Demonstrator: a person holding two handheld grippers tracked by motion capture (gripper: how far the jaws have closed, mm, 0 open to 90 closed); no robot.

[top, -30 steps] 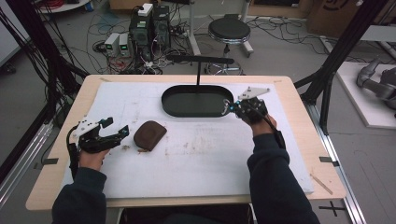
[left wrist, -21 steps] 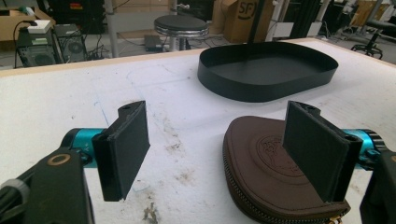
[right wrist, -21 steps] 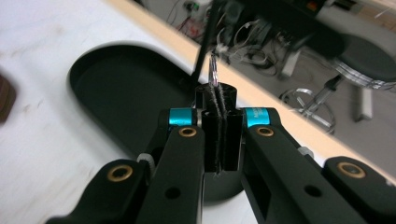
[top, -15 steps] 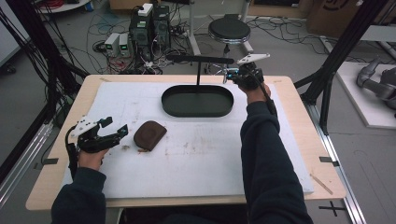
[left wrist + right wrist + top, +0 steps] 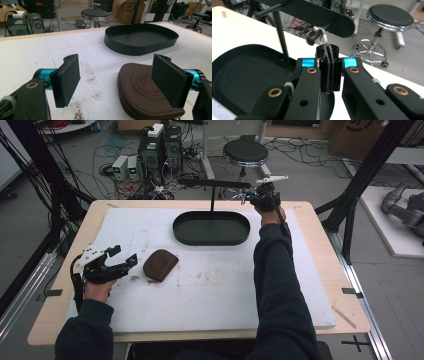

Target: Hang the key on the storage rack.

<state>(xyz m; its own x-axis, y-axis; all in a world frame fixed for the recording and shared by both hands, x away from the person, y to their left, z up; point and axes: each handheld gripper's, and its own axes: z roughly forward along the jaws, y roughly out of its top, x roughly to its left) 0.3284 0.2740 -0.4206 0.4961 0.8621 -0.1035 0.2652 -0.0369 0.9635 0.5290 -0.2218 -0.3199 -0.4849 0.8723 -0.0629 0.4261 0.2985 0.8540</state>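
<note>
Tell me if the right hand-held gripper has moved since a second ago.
Yes. The right hand-held gripper went from the black tray's right rim toward the table's far edge, beside the rack's bar.

Dark navy long sleeves (image 5: 274,285) on both arms. Black grippers: left gripper (image 5: 131,261), right gripper (image 5: 243,197); flat black jaws, teal collars, brass-ringed screws, grey three-cornered top plates, black trailing cables.

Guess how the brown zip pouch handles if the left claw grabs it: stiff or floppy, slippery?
The brown pouch looks like padded leather with an embossed face, so probably semi-stiff, with little droop. Its matte surface should grip well. It lies flat and low, so it would likely slide rather than tip or roll.
</note>
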